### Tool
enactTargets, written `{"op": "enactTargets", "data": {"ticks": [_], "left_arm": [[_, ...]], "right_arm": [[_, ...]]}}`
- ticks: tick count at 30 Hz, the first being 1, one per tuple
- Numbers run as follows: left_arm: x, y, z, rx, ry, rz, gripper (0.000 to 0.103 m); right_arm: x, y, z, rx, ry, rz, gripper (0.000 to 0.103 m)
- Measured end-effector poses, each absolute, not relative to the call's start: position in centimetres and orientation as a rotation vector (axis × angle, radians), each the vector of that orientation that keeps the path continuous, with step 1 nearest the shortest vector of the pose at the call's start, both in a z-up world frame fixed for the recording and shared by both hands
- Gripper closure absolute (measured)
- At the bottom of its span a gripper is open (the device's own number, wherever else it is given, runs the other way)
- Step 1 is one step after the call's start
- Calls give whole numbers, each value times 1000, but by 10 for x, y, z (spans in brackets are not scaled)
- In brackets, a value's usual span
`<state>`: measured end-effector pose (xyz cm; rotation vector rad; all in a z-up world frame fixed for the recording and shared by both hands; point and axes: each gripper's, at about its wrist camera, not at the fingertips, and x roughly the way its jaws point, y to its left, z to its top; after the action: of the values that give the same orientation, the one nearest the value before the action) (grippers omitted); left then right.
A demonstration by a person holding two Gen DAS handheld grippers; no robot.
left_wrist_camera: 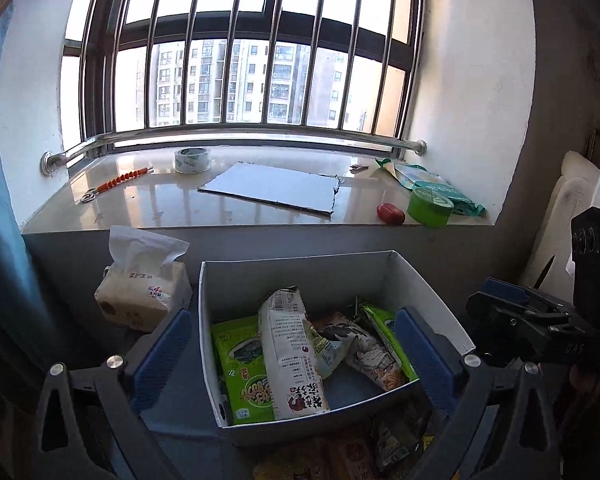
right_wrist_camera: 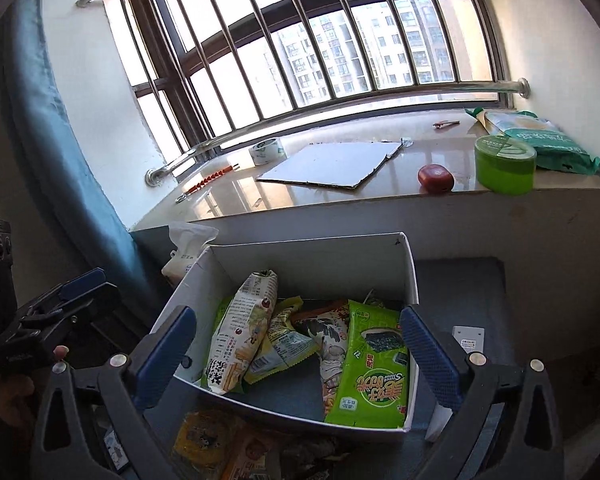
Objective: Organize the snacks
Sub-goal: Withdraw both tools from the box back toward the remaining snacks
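Note:
A white open box (left_wrist_camera: 296, 276) (right_wrist_camera: 312, 252) stands on a dark table below the window sill. It holds several snack packs: a white pack (left_wrist_camera: 288, 356) (right_wrist_camera: 240, 332), green seaweed packs (left_wrist_camera: 240, 376) (right_wrist_camera: 370, 372) and others between them. More snack packs lie loose on the table in front of the box (left_wrist_camera: 340, 452) (right_wrist_camera: 216, 440). My left gripper (left_wrist_camera: 292, 356) is open and empty, held over the box. My right gripper (right_wrist_camera: 300, 356) is open and empty, also over the box. Each gripper shows at the edge of the other's view (left_wrist_camera: 540, 312) (right_wrist_camera: 48, 312).
A tissue pack (left_wrist_camera: 140, 284) (right_wrist_camera: 188, 252) stands left of the box. The sill holds a cardboard sheet (left_wrist_camera: 272, 190), tape roll (left_wrist_camera: 192, 160), green tub (left_wrist_camera: 430, 206), small red object (left_wrist_camera: 390, 213), green bag (left_wrist_camera: 428, 184) and an orange tool (left_wrist_camera: 120, 180). A blue curtain (right_wrist_camera: 60, 160) hangs left.

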<state>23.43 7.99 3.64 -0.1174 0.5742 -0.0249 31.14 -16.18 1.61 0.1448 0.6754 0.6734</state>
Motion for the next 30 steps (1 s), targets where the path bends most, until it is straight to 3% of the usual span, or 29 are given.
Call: {"op": "enactTargets", "data": {"ticks": [12,21,30], "left_arm": [[101,48,10,-120,511,-105,0],[46,41,-50,-251,563,-84,0],[40,41,-67,-262,600,-85,0]], "right_arm": [[180,-219,-7,130,609,691,0],[145,-235,-100,270,884,644,0],[176,-209,-130,285,990,645,0]]}}
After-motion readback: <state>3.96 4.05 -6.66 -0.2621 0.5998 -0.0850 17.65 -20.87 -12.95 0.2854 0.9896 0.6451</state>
